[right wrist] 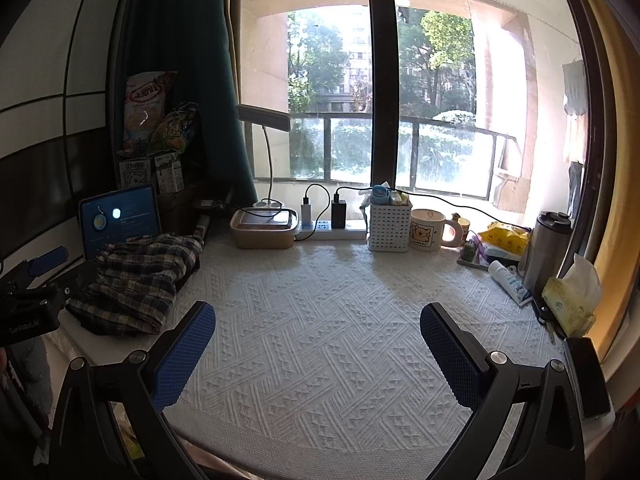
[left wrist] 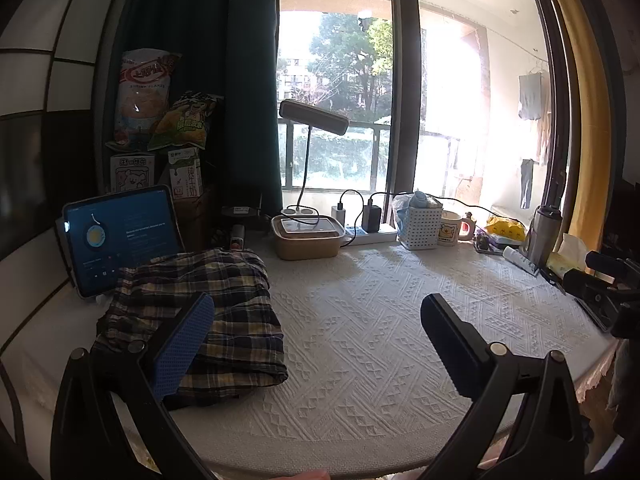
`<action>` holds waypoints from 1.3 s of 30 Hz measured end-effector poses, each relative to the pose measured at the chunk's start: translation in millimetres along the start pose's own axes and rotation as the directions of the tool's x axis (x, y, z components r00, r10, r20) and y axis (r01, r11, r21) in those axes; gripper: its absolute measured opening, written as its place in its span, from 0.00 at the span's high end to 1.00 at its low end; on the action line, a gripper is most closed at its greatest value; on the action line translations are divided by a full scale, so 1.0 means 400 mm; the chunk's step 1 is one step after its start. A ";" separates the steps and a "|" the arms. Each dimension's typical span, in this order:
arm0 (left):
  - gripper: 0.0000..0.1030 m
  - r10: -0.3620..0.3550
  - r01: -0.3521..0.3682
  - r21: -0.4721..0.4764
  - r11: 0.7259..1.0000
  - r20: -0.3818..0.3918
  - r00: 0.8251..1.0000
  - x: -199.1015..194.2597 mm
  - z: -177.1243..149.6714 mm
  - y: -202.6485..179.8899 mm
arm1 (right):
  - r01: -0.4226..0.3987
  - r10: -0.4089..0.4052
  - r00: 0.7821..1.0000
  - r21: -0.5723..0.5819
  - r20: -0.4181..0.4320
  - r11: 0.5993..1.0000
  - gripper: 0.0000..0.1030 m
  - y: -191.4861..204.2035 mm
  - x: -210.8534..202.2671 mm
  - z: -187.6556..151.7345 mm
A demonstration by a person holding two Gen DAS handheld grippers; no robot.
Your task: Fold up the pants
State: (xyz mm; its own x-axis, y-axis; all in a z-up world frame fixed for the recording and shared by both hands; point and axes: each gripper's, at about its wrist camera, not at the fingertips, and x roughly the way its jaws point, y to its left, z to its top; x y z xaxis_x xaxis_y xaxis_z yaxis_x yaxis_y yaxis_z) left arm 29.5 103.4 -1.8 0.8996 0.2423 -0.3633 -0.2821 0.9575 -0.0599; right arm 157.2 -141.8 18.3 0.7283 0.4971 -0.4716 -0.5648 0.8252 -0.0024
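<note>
plaid pants [left wrist: 192,320] folded on white tablecloth [left wrist: 360,340], both hand-held grippers agape, empty

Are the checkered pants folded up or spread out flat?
Folded up. The plaid pants sit as a compact, layered bundle at the table's left side, with no legs spread out.

Blown-out window [left wrist: 452,92] backlight, dim left corners, fisheye-bent edges.
</note>
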 end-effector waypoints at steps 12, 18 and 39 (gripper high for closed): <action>0.01 -0.009 0.009 -0.004 1.000 -0.006 1.000 0.006 -0.003 0.007 | 0.005 -0.005 1.000 0.004 -0.001 1.000 0.00 -0.001 -0.002 -0.005; 0.01 -0.010 0.010 -0.004 1.000 -0.006 1.000 0.007 -0.003 0.007 | 0.008 -0.008 1.000 0.006 -0.004 1.000 0.00 -0.002 -0.003 -0.008; 0.01 -0.034 0.034 0.004 0.999 -0.012 0.999 0.018 -0.009 0.011 | 0.015 -0.015 1.000 0.007 -0.007 1.000 0.00 -0.002 -0.004 -0.012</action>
State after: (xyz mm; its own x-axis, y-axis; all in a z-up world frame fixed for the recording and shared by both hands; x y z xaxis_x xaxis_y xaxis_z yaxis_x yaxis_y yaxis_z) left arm 33.5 109.0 -8.2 0.9046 0.2083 -0.3719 -0.2506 0.9657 -0.0687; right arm 154.7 -144.5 14.7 0.7339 0.4832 -0.4774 -0.5513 0.8343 -0.0033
